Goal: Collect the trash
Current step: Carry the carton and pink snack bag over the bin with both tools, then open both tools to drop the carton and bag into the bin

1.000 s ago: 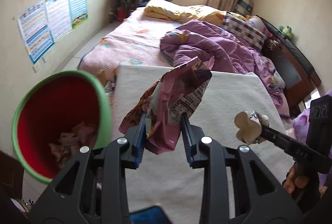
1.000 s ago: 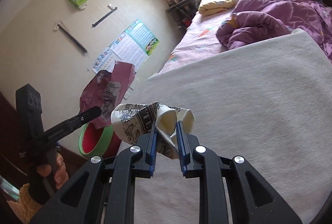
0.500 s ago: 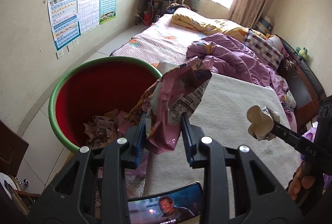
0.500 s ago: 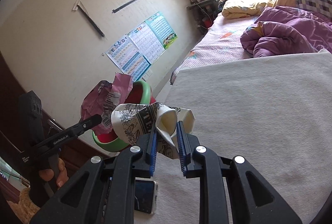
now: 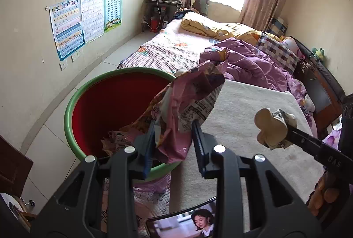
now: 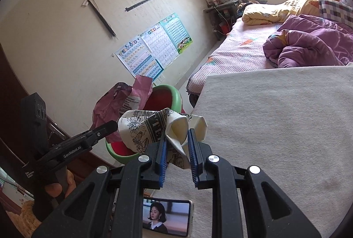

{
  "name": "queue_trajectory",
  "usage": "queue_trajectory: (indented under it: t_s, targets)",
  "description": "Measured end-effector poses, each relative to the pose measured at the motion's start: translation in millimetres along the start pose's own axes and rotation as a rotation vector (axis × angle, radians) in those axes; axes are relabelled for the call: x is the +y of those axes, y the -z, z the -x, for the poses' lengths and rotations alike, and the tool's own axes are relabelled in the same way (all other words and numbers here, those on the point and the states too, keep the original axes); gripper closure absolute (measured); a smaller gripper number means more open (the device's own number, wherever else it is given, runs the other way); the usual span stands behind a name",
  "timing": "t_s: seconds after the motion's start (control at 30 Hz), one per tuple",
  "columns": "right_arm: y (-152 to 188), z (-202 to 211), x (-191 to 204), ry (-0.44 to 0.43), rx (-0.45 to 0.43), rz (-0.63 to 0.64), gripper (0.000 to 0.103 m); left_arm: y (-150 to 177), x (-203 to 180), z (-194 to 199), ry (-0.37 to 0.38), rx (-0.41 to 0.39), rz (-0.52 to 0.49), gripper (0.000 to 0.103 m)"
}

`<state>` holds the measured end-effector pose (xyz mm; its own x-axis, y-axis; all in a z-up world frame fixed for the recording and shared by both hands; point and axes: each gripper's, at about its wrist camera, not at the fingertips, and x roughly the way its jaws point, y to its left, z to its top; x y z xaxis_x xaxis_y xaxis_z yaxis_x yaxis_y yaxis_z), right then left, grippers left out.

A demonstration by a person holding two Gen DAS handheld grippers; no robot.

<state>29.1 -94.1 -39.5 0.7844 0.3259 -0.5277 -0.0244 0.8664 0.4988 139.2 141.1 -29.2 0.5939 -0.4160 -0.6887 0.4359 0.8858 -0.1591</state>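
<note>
Crumpled scraps already lie in the bin (image 5: 72, 110), frame left; left gripper (image 5: 174, 140) grasps a wrapper (image 5: 189, 96), right gripper (image 6: 176, 149) a paper cup (image 6: 154, 127), both undropped.

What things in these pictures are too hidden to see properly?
- Bottom of the bin: left wrist view, hidden by the pink wrapper and the left gripper.
- Phone: left wrist view, cut off by the lower edge.
- Crushed cup print: right wrist view, crumpled, partly behind the right gripper.

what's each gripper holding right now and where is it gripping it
Left gripper pinches the pink wrapper near its lower end; right gripper clamps the crushed paper cup at its flattened rim.
</note>
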Motion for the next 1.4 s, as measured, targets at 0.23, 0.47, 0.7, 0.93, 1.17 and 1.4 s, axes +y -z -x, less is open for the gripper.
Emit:
queue_trajectory:
  t_s: [0.23, 0.47, 0.7, 0.93, 1.17, 1.4]
  targets:
    - [2, -14, 14, 0.002, -0.002, 0.009, 0.084, -1, 11, 1, 0.002, -0.002, -0.002, 0.073]
    - [-3, -32, 26, 0.008, 0.006, 0.029, 0.084, 1, 28, -4, -0.008, 0.009, 0.003, 0.073]
    - [-19, -68, 49, 0.017, 0.021, 0.093, 0.084, 2, 48, -21, -0.061, 0.035, 0.010, 0.073]
    - [-36, -99, 70, 0.020, 0.024, 0.164, 0.060, 0, 71, -28, -0.117, 0.022, 0.060, 0.030]
    - [-38, -74, 57, 0.018, -0.064, 0.142, 0.022, -1, 74, -11, -0.114, -0.066, 0.093, 0.015]
    - [-27, -13, 47, 0.110, -0.342, 0.174, 0.006, -16, 42, 28, -0.146, -0.337, 0.088, 0.005]
